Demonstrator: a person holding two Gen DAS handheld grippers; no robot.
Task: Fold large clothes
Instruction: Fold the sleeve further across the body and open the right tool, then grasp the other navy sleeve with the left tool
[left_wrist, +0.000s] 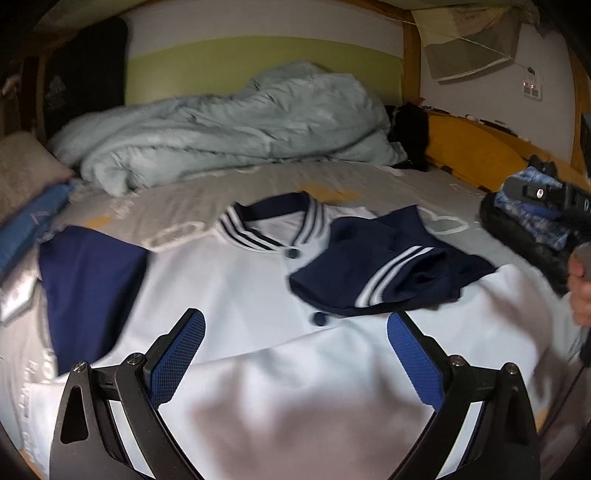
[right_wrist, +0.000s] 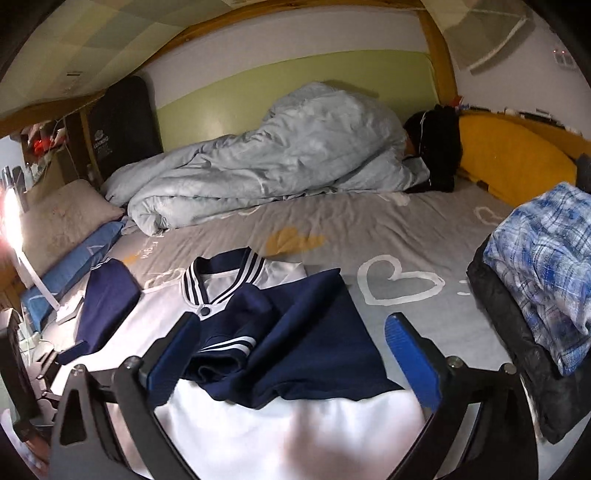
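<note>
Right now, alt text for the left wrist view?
A white baseball jacket with navy sleeves lies on a grey bed sheet, its right sleeve folded across the front. The left gripper hovers open above it.

Text appears in three places, none fully legible. The grey printed bedsheet (left_wrist: 33, 373) carries white lettering along its left edge, too blurred to read. The black upright rectangular panel (right_wrist: 122, 125) against the wall bears a small pale logo with lettering beneath, unreadable. The sheet also shows white outlined hearts (right_wrist: 399, 284).
</note>
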